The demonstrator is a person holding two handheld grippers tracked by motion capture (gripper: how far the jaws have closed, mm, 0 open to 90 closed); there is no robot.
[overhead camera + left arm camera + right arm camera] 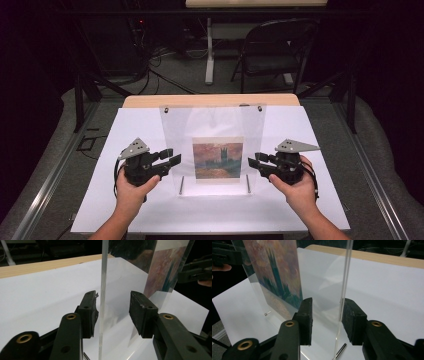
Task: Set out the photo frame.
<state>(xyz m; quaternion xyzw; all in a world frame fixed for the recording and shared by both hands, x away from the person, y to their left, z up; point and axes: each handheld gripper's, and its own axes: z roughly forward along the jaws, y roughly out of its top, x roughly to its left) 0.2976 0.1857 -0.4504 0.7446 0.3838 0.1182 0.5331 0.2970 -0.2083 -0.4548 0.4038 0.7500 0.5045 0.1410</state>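
panel [212,150] upright mid-sheet [125,200] | left tool [170,160] left edge | right tool [256,162] right edge

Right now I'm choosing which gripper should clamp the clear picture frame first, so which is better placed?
Probably the right gripper: the clear frame has its edge nearly against one pad. The left gripper also straddles an edge, with gaps on both sides. Both are open; the difference is slight.

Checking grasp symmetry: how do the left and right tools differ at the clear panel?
The left tool straddles the clear panel's left edge; the right tool straddles its right edge. The left tool's jaws reach past that edge; the right tool's meet theirs at the tips. Shared: both open, panel edge between the jaws, neither clamping.
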